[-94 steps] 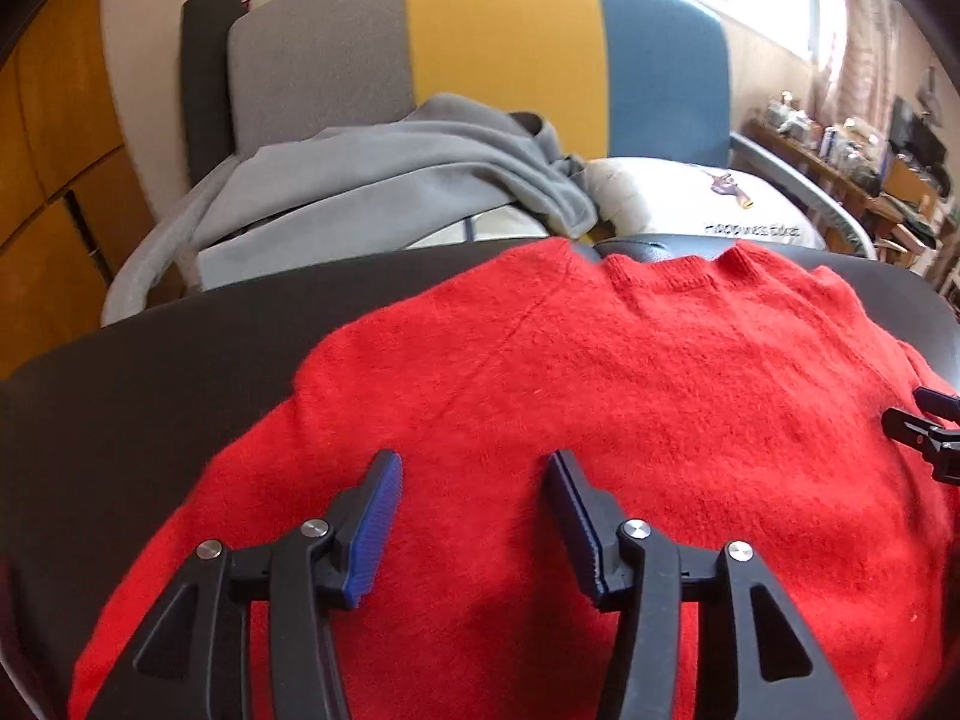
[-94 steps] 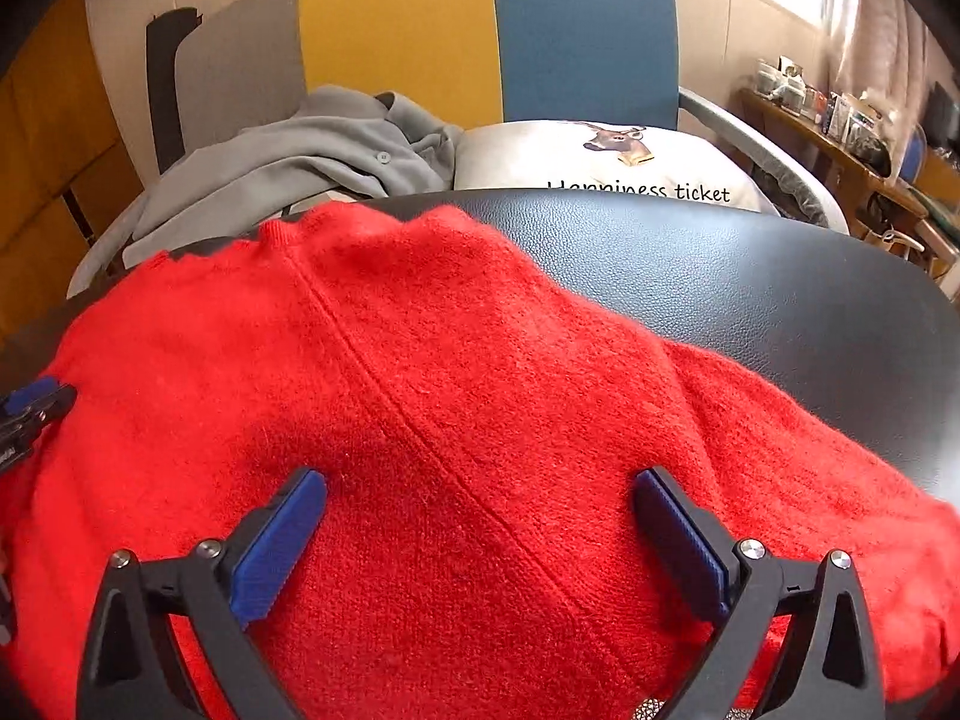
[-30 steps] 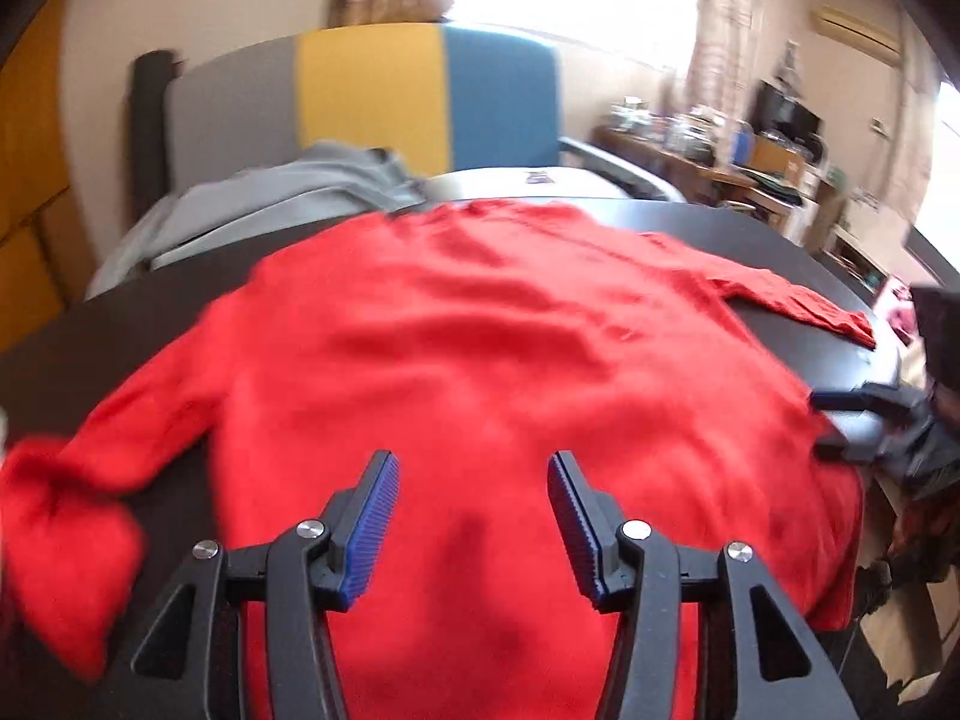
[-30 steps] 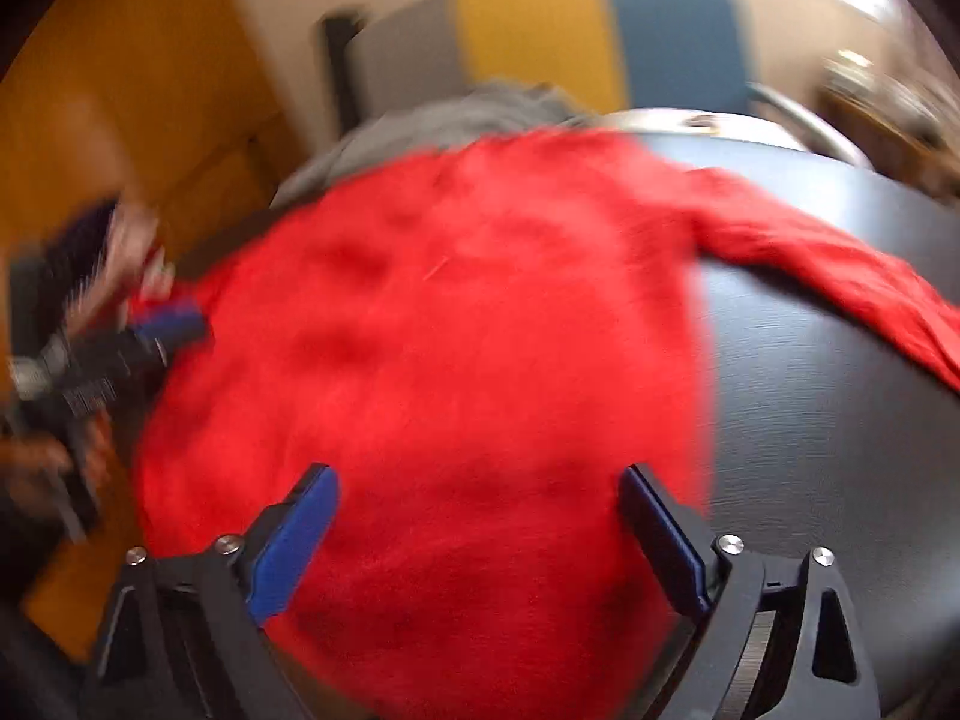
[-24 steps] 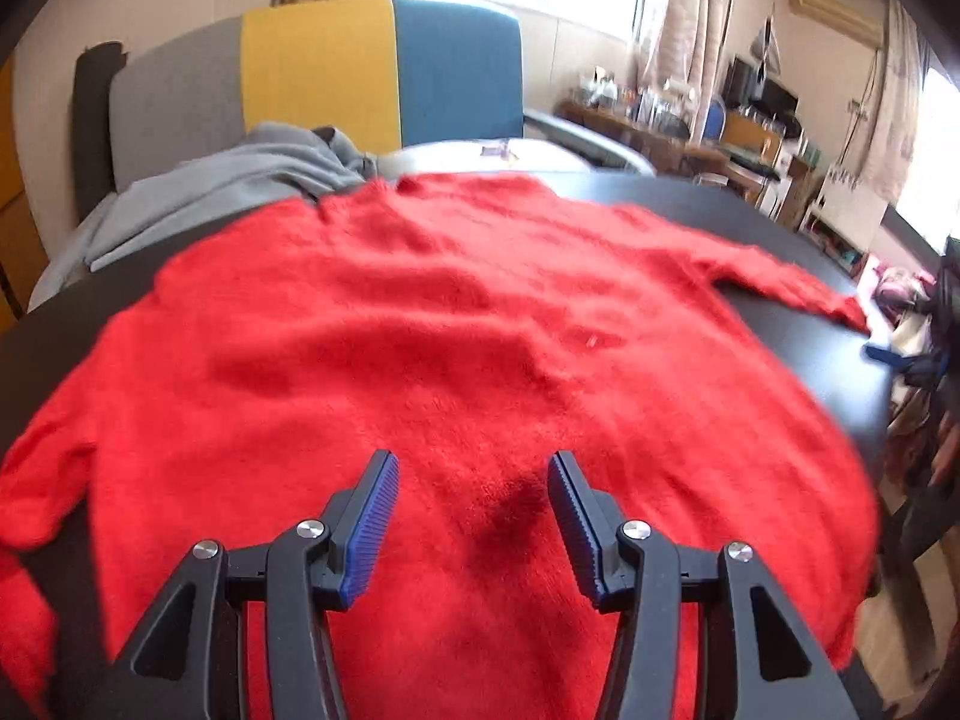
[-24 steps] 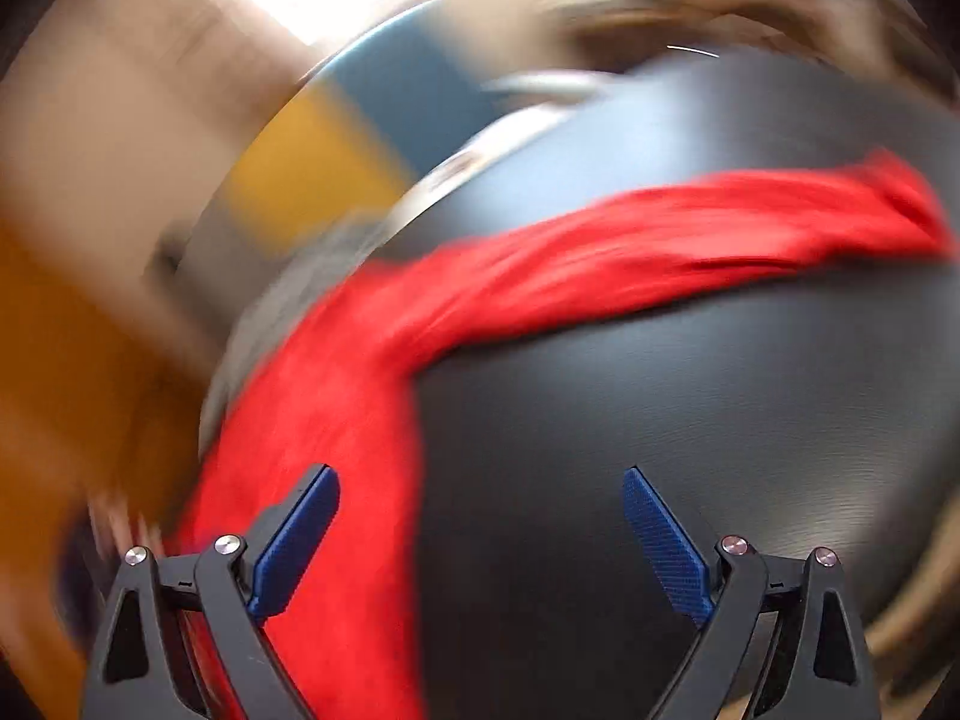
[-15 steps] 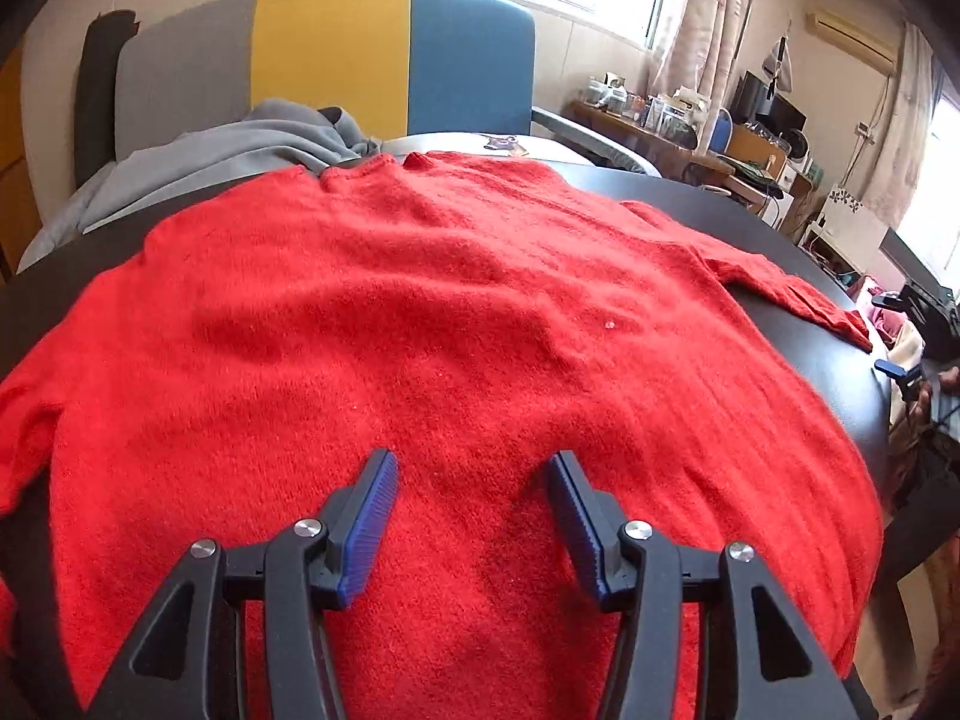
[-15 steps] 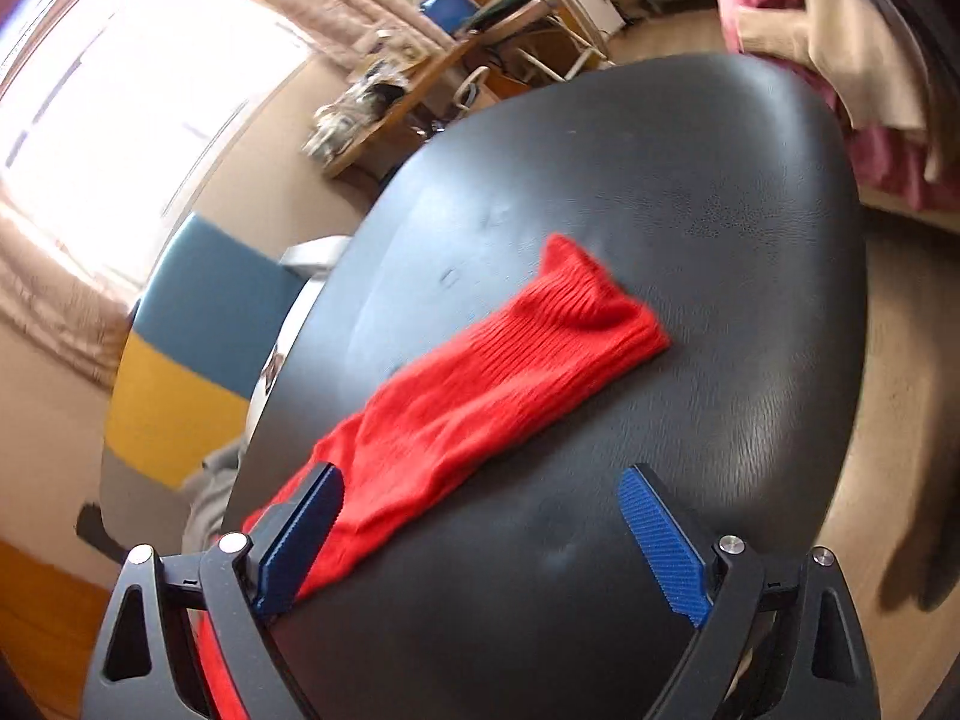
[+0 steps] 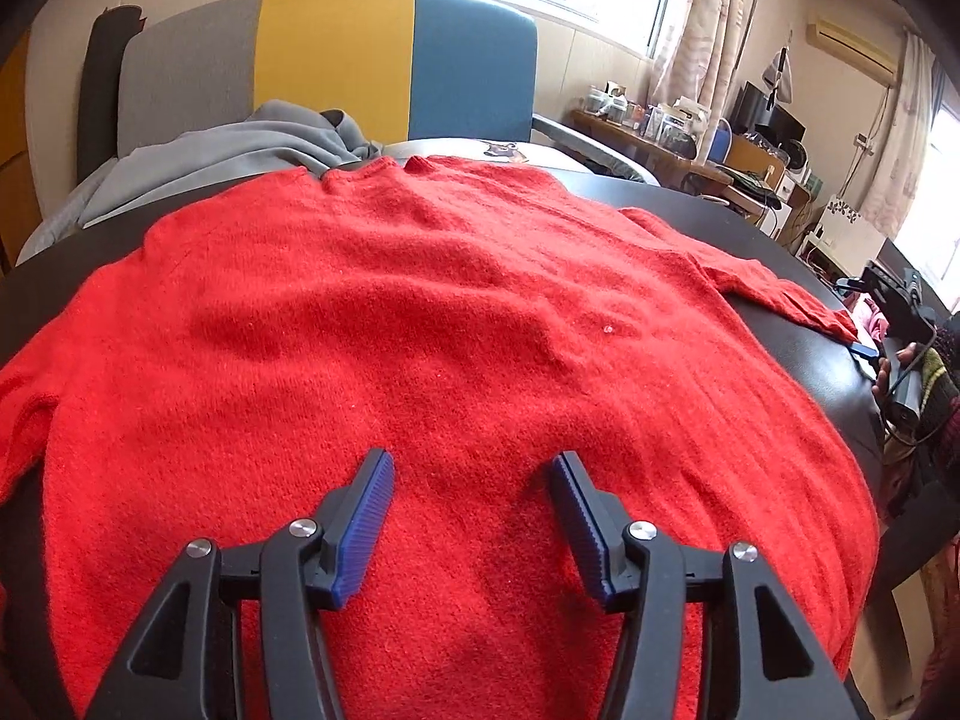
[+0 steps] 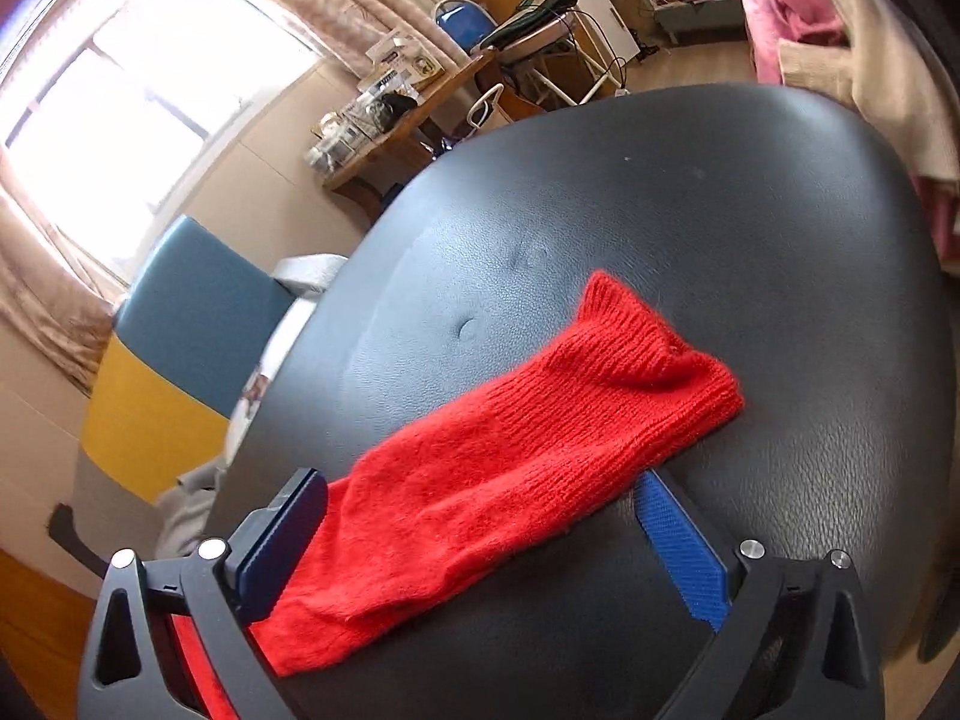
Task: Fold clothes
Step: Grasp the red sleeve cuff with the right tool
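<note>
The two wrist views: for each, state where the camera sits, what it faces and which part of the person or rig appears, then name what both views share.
Left wrist: behind the left gripper, looking across the red sweater toward the striped chair; its fingers opening above the knit, the right gripper at the far edge.
Right wrist: behind the right gripper, rolled, facing the sweater's sleeve on the black table; its fingers opening, straddling the sleeve.
Shared: sweater, table, chair.
</note>
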Tool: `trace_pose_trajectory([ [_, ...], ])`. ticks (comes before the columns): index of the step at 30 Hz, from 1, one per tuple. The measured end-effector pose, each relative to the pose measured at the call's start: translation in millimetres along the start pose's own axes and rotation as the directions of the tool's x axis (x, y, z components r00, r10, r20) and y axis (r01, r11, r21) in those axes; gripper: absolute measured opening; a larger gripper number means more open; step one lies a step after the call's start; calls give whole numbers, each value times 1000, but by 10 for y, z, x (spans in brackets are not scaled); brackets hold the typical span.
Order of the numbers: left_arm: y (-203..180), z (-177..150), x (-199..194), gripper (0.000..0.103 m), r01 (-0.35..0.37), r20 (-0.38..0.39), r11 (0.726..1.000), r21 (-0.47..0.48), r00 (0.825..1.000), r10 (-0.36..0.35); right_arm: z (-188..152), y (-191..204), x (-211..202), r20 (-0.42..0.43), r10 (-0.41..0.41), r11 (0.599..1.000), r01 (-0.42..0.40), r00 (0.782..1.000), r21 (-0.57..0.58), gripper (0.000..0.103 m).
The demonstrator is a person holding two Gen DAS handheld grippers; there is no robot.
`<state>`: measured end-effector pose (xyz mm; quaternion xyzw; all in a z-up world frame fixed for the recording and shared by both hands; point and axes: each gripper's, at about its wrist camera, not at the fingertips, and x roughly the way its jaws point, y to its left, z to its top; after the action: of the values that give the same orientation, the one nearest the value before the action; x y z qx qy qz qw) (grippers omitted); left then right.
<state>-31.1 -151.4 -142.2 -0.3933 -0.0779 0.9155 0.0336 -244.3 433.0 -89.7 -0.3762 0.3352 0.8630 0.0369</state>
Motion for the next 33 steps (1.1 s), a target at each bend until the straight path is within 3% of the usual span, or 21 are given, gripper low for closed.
trace_pose_trajectory([
  [1,2,0,1,57,1,0,1000,0,1000,-1,7,31,36,-4,-30,999,30,1000,-22,80],
  [3,6,-1,-1,57,4,0,1000,0,1000,-4,22,76,113,-13,-80,995,79,997,-57,20],
  [5,6,1,1,57,5,0,1000,-1,1000,-5,49,44,183,-23,-93,995,92,995,-48,12],
  [9,3,-2,3,57,5,1,1000,-2,1000,-5,167,134,275,-27,-100,993,98,995,-72,13],
  [17,10,-3,3,57,12,3,1000,-8,1000,-12,194,263,265,-47,70,998,-70,996,3,13],
  [20,9,-4,4,57,12,4,1000,-8,1000,-12,179,527,215,-47,183,983,-185,982,-23,11],
  [23,7,-3,4,58,10,4,1000,-7,1000,-10,75,1070,139,-89,301,943,-310,950,-123,11],
  [25,11,-2,4,58,12,4,1000,-8,1000,-11,-71,1507,138,-143,337,908,-362,931,-214,11],
  [28,23,0,2,57,20,7,1000,-17,1000,-20,-198,1602,174,-143,329,922,-350,933,-164,16],
  [29,30,0,0,58,25,8,999,-22,1000,-25,-208,1526,196,-126,311,938,-326,942,-119,29],
  [30,37,0,-2,58,30,9,999,-26,1000,-30,-190,1376,195,-100,265,958,-273,959,-86,49],
  [31,48,0,-5,58,37,11,999,-32,999,-37,-173,1226,194,-75,216,974,-220,974,-52,57],
  [33,68,1,-9,58,50,13,998,-42,999,-49,-131,939,183,-26,114,994,-113,993,10,60],
])
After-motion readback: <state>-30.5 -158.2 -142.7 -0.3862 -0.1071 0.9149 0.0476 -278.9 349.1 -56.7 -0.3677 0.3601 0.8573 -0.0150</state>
